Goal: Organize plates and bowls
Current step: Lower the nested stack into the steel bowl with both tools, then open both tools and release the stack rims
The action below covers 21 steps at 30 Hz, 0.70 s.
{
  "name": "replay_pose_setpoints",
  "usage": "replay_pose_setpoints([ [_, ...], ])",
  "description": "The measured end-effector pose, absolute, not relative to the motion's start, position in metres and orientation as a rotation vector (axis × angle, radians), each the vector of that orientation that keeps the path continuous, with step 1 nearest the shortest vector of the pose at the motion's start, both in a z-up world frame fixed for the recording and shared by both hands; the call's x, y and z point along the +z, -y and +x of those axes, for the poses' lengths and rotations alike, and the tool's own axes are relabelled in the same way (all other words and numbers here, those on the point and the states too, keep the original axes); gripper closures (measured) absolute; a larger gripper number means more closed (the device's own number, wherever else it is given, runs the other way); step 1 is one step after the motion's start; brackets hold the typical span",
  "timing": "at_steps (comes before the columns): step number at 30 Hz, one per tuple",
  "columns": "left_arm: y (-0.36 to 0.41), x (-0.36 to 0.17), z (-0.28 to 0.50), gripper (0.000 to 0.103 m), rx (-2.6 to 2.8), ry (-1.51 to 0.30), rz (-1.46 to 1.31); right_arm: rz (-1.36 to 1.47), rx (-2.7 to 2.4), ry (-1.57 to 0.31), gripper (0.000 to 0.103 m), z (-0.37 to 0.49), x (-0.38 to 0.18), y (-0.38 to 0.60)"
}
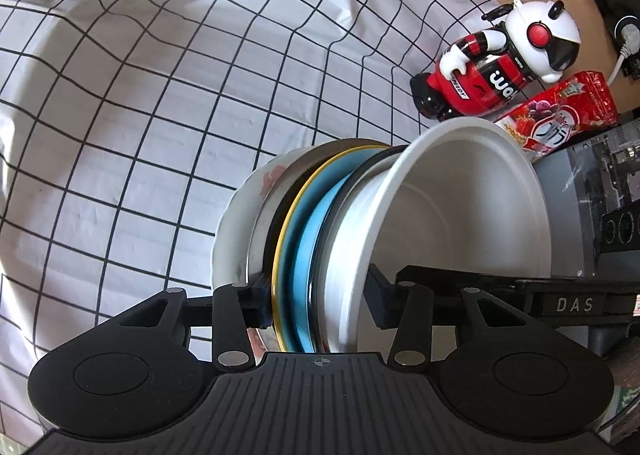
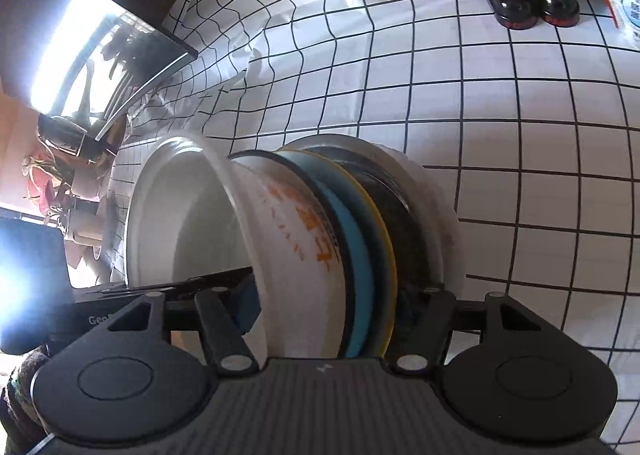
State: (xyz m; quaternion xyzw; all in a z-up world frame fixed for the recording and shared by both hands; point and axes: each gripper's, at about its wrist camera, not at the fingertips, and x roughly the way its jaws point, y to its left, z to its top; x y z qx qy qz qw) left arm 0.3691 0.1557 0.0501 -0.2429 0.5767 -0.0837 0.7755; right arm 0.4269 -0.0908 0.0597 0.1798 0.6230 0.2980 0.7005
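Note:
A stack of plates and bowls is held edge-on above the checked cloth. In the left wrist view a white bowl (image 1: 460, 207) is on top, then a blue plate with a yellow rim (image 1: 304, 231), a dark plate and a white plate (image 1: 236, 231). My left gripper (image 1: 316, 303) is shut on the stack, one finger inside the bowl, one under the white plate. In the right wrist view the white bowl (image 2: 188, 223) carries orange marks, beside the blue plate (image 2: 356, 247). My right gripper (image 2: 332, 307) clamps the same stack from the other side.
A white cloth with a black grid (image 1: 140, 115) covers the table. A red and white robot toy (image 1: 500, 63) and a red snack bag (image 1: 560, 111) stand at the far edge. A grey box (image 1: 592, 207) sits to the right. A shiny dark box (image 2: 92, 55) lies at the left.

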Motion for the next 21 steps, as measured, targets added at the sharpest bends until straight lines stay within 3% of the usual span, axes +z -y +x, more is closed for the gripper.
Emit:
replay_pose_setpoints([
  [2,-0.154,0.050,0.370,0.068,-0.168,-1.260,-0.491,0.350,0.606,-1.376,0.044,0.429,0.065,0.093],
  [21,-0.154,0.047,0.370,0.068,-0.161,-1.253,-0.492,0.252,0.635,-1.415,0.044,0.432,0.076,0.089],
])
